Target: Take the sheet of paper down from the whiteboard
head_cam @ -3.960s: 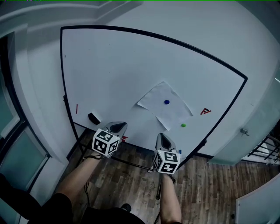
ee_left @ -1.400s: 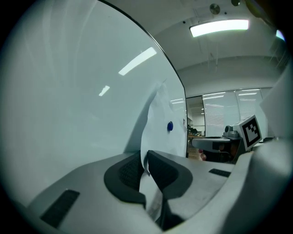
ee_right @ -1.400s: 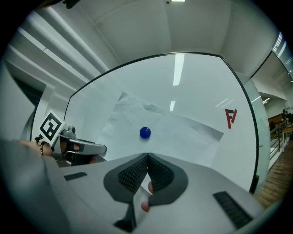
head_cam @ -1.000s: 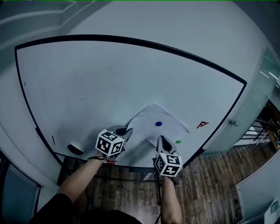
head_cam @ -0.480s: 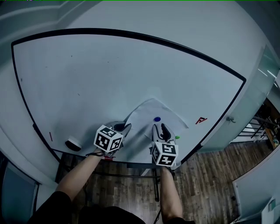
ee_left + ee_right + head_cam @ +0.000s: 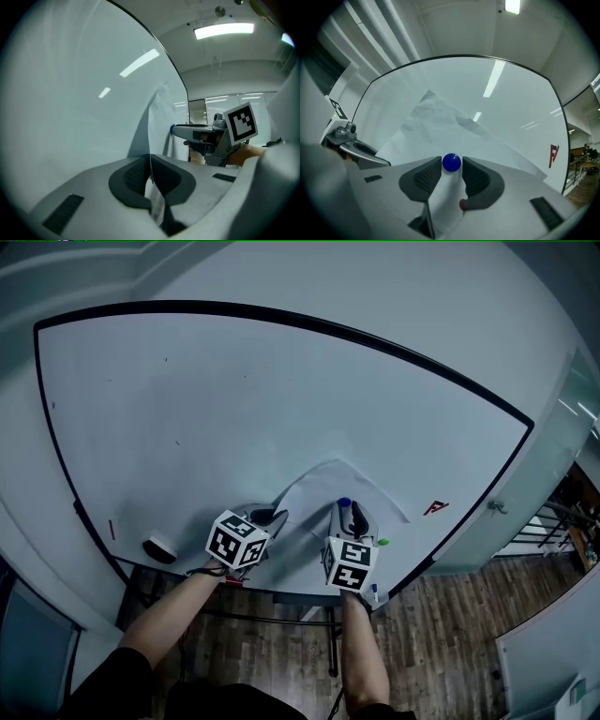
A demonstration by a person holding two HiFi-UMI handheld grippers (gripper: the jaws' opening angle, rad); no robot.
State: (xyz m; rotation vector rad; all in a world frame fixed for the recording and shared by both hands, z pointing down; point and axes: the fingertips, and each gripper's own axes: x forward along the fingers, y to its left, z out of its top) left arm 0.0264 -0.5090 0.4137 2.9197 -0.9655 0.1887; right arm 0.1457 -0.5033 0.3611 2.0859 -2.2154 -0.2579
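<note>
Paper (image 6: 162, 124) in left gripper (image 6: 151, 174)

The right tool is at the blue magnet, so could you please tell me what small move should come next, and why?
Probably close the right tool on the blue magnet and pull it off the whiteboard. Its jaws have just been opening and stand apart either side of the magnet without gripping it; the magnet pins the paper, whose edge the left tool already pinches.

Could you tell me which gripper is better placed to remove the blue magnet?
The right gripper: its fingers, just opening, flank the blue magnet; the left gripper is shut on the paper.
</note>
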